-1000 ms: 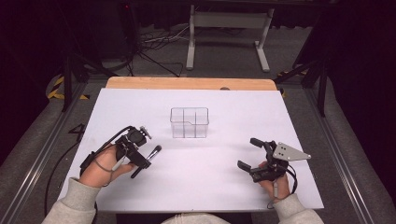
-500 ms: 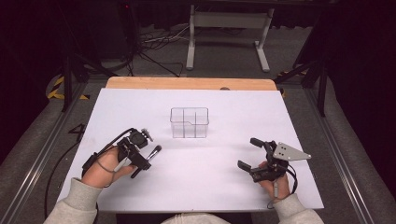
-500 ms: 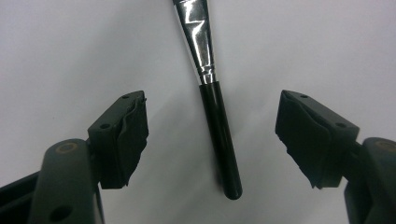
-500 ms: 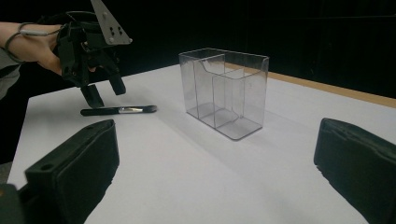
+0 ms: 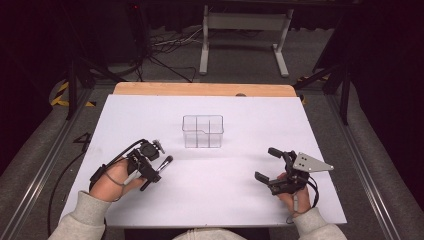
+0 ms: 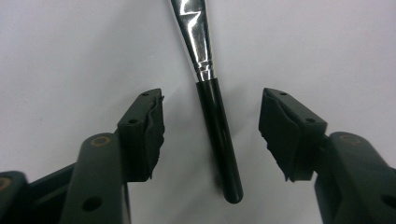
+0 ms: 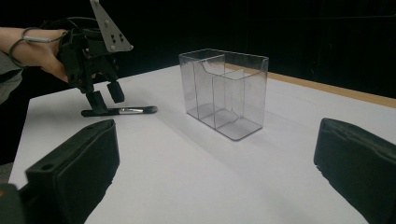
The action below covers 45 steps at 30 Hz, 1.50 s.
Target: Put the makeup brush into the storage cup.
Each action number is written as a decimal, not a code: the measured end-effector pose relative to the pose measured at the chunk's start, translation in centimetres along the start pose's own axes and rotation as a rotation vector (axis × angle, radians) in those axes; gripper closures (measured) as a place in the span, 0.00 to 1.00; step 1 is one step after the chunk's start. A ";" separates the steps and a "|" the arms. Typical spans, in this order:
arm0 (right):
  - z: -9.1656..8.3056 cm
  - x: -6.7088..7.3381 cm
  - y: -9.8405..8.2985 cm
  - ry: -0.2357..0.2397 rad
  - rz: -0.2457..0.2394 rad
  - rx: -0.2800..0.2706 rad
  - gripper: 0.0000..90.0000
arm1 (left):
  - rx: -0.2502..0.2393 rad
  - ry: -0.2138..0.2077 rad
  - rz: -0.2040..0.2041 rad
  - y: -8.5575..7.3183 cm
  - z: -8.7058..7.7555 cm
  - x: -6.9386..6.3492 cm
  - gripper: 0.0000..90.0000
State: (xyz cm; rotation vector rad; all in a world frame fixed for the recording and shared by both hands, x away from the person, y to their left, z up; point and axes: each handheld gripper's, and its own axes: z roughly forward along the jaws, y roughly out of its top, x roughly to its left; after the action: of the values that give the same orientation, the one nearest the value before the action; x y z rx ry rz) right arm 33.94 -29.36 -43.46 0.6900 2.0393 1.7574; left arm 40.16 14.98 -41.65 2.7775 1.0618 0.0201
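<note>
A makeup brush point(image 6: 217, 135) with a black handle and a silver ferrule lies flat on the white table point(image 5: 215, 200). My left gripper point(image 6: 212, 99) is open and straddles the handle, one jaw on each side, not touching it. In the high view the left gripper point(image 5: 151, 172) sits at the front left with the brush point(image 5: 166, 161) poking out toward a clear divided organizer point(image 5: 202, 131), which stands empty mid-table. My right gripper point(image 5: 266, 163) rests open at the front right, nothing between its jaws. The right gripper view shows the organizer point(image 7: 226, 91), the brush point(image 7: 122, 111) and the left gripper point(image 7: 102, 100) over it.
The table's wooden far edge point(image 5: 205, 89) borders a dark floor with cables and a metal stand point(image 5: 245, 30). Bare white surface separates the two grippers and surrounds the organizer. A cable trails from the left gripper off the table's left side.
My left gripper has settled slightly down and forward over the brush handle. The brush, the organizer and the right gripper have not moved.
</note>
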 end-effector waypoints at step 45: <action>0.0 -0.1 0.0 0.001 0.004 -0.002 0.01 | 0.030 -0.071 -0.054 -0.2 0.8 0.8 0.87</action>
State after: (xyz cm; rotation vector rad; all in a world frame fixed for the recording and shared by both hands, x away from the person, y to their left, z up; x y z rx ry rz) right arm 33.98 -29.42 -43.48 0.6937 2.0372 1.7626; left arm 40.64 15.51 -42.51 2.7526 1.1272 -0.1019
